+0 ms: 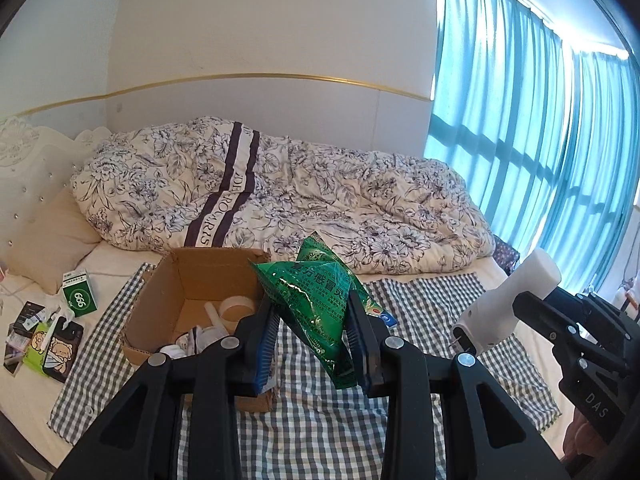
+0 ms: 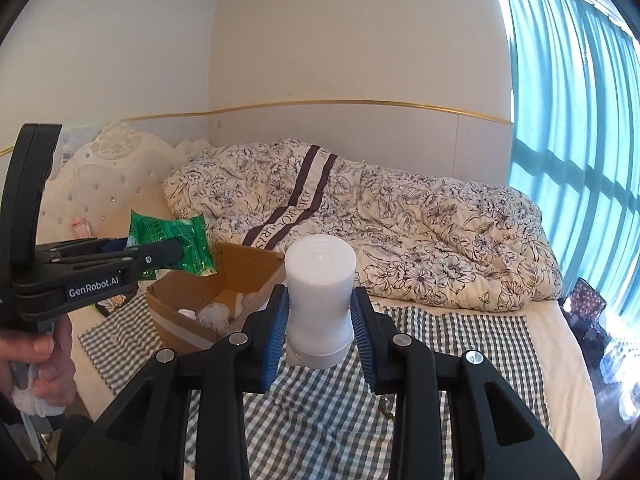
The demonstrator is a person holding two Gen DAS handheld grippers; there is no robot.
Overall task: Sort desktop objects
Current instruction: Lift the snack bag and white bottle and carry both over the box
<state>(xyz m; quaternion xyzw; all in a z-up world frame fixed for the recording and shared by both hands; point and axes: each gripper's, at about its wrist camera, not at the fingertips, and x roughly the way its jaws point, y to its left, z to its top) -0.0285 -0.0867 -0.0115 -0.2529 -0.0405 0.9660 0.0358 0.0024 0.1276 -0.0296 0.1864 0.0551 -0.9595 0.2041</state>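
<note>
Green packet [image 1: 316, 304]; white bottle [image 2: 320, 300].

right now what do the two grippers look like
Both are black plastic with silver bolt heads and blue ribbed pads. The left gripper carries white "GenRobot.AI" lettering on its side; the right gripper shows "DAS" on its body.

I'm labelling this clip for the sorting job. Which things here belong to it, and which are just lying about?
In the job:
- green packet, held by the left gripper
- white bottle, held by the right gripper
- cardboard box with items already inside
- checked cloth

Lying about:
- quilt
- pillow
- curtains
- green carton and clutter beside it: may be sorted later
</note>
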